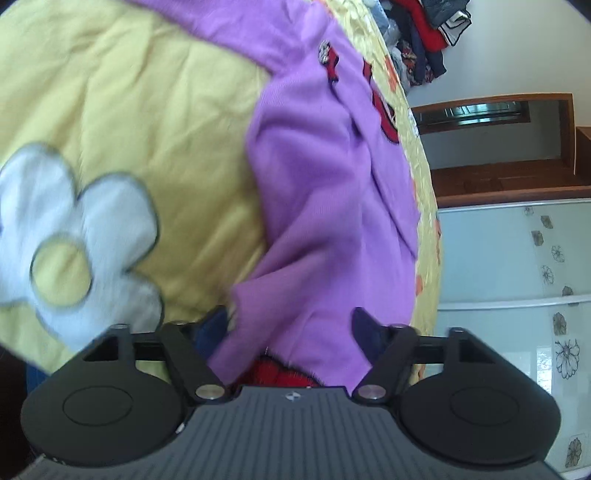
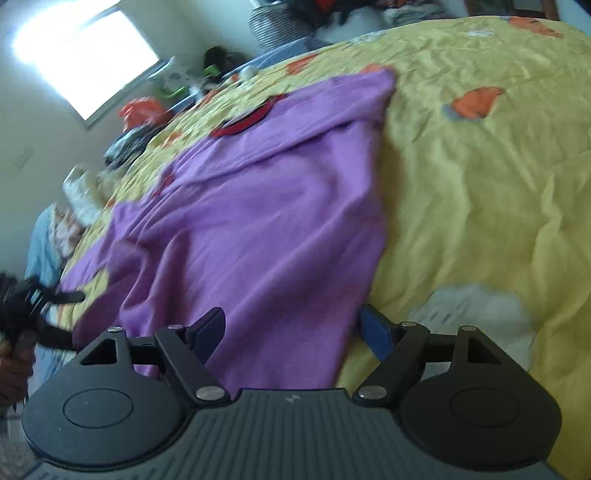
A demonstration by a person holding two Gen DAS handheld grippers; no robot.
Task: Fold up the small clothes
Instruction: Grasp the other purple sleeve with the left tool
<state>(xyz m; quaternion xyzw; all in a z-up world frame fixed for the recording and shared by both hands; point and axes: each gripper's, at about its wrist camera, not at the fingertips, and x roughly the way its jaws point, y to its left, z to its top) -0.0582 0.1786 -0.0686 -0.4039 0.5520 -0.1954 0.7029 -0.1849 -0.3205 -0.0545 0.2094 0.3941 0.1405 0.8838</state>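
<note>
A small purple garment [image 1: 325,192] with red and navy appliqué [image 1: 388,122] lies rumpled on a yellow quilt [image 1: 147,110]. In the left wrist view its near edge lies between the spread fingers of my left gripper [image 1: 291,328], and the pads stand clear of the cloth. In the right wrist view the same purple garment [image 2: 258,221] runs away from me, partly folded over itself. Its near hem lies between the wide-apart fingers of my right gripper [image 2: 291,328], which do not press on it. At the far left of that view a hand [image 2: 14,365] holds the left gripper [image 2: 40,295].
The quilt carries a white flower patch [image 1: 74,240] and orange patches [image 2: 476,103]. Clothes are piled beyond the bed [image 1: 424,33]. A flower-patterned wardrobe [image 1: 517,277] stands beside the bed. A bright window [image 2: 85,55] and clutter [image 2: 147,110] lie past the far edge.
</note>
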